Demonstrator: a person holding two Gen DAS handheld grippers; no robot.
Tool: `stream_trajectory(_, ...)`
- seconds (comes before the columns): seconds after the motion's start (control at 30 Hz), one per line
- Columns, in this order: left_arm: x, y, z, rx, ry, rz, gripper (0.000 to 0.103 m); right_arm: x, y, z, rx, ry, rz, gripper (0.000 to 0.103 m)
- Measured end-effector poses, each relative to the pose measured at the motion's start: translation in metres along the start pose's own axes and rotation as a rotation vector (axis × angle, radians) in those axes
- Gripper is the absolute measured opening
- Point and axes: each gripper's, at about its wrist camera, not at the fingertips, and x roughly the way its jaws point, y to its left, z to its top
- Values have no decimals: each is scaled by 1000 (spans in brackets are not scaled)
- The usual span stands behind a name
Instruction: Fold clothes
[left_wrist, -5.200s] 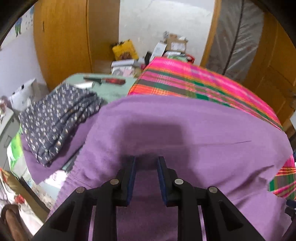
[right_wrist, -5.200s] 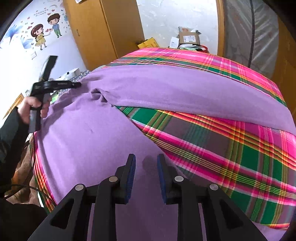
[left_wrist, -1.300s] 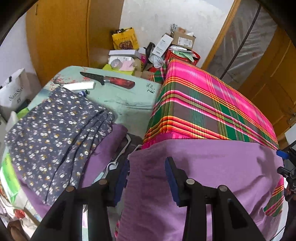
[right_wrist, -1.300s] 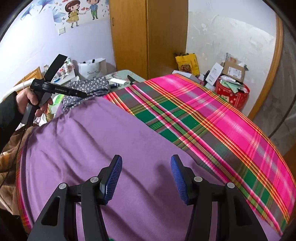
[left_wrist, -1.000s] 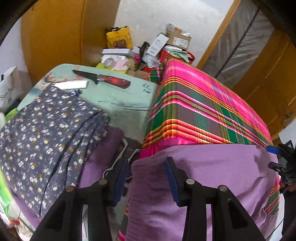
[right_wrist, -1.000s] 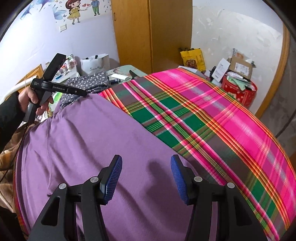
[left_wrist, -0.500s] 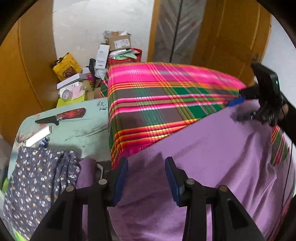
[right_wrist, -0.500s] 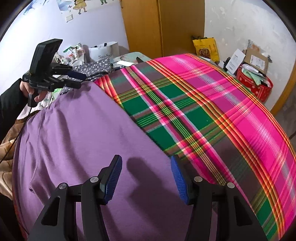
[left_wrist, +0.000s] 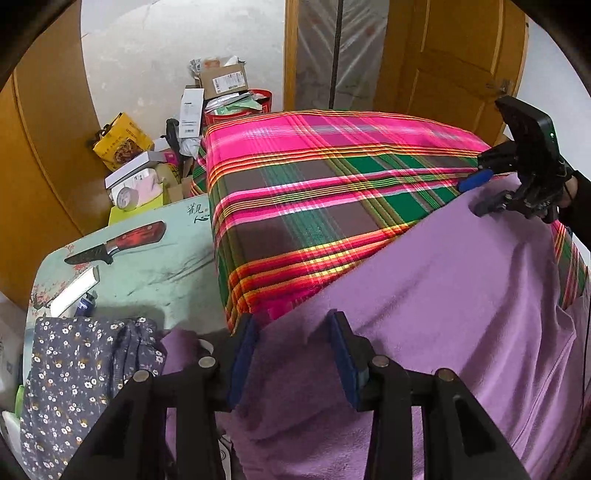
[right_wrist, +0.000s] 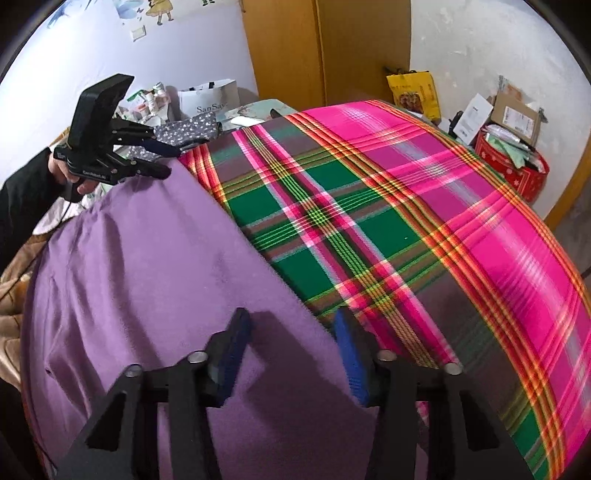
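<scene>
purple fabric, a soft knit garment (left_wrist: 461, 295), lies spread over the near part of a bed covered by a bright pink, green and orange plaid blanket (left_wrist: 332, 184). you hold a gripper at each far corner of the garment's edge. your left gripper (left_wrist: 291, 358) has its jaws apart, straddling the corner beside the blanket's edge; the cloth lies between the pads (left_wrist: 343, 365) but they do not press on it. your right gripper (right_wrist: 291, 362) is closing its jaws over the other corner, cloth between them, not yet pinched as far as the view shows.

the garment already looks doubled over once, with a straight far edge running diagonally across the blanket, so the fold seems partly done. what likely remains: pinch both corners, bring the edge over again, then set it aside.

on a pale green side table (left_wrist: 155, 258) lie a floral navy garment (left_wrist: 74, 376) atop another purple piece, and a red-handled knife (left_wrist: 122, 242).
</scene>
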Motion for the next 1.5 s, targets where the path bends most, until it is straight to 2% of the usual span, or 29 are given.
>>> stream_trajectory(0.07,0,1,0,4,-3,-4,38,-1,-1,0,-3,3,3,25)
stream_trajectory(0.1,0,0,0,13,-6,6,32,-1,-1,0,-7,4,5,20)
stream_trajectory(0.2,-1,-3,1,36,-10,32,13,-1,4,0,-36,8,-6,16)
stream_trajectory(0.33,0,-9,2,76,-16,68,5,0,9,2,-65,7,-33,7)
stream_trajectory(0.47,-1,-15,0,91,-25,105,4,-1,11,2,-77,-1,-59,3)
stream_trajectory(0.73,-20,-25,-6,91,-70,143,3,-24,24,4,-96,-54,-88,3)
stream_trajectory(1.1,-85,-51,-11,77,-195,180,3,-67,58,-3,-133,-131,-140,2)
stream_trajectory(1.5,-147,-86,-46,21,-311,184,3,-123,119,-31,-165,-220,-181,2)
